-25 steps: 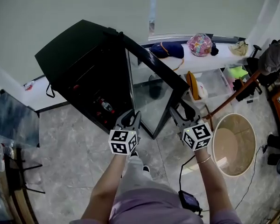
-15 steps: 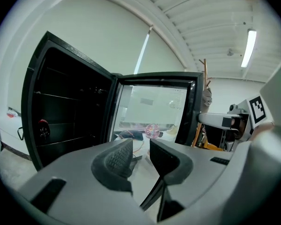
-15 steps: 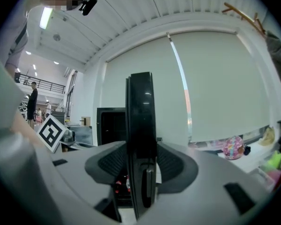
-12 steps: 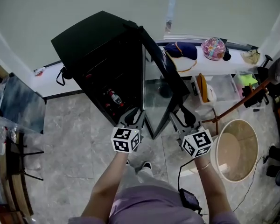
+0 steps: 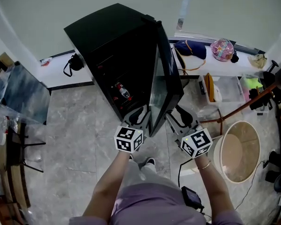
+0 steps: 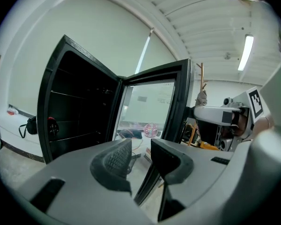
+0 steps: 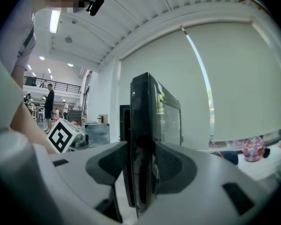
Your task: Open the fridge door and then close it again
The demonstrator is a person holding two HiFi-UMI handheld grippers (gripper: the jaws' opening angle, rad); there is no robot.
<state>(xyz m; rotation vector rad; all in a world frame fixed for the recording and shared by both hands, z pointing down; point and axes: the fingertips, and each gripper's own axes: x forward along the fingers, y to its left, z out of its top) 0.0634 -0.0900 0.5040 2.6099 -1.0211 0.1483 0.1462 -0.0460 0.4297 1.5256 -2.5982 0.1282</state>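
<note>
The fridge (image 5: 107, 36) stands in front of me with its glass door (image 5: 168, 74) swung out toward me. My right tongs (image 5: 181, 120) straddle the door's free edge; their jaws have just been closing and, as far as I can see, the pads sit against both faces of it. My left tongs (image 5: 139, 115) hang just beside it on the cabinet side, jaws apart after just opening, nothing between them. I judge this to be the closing half. I'd keep the right grip light and let my wrist turn with the door's arc instead of shoving straight, so the pads don't twist off, keep the left tongs out of the gap, and let go before the edge meets the frame
</note>
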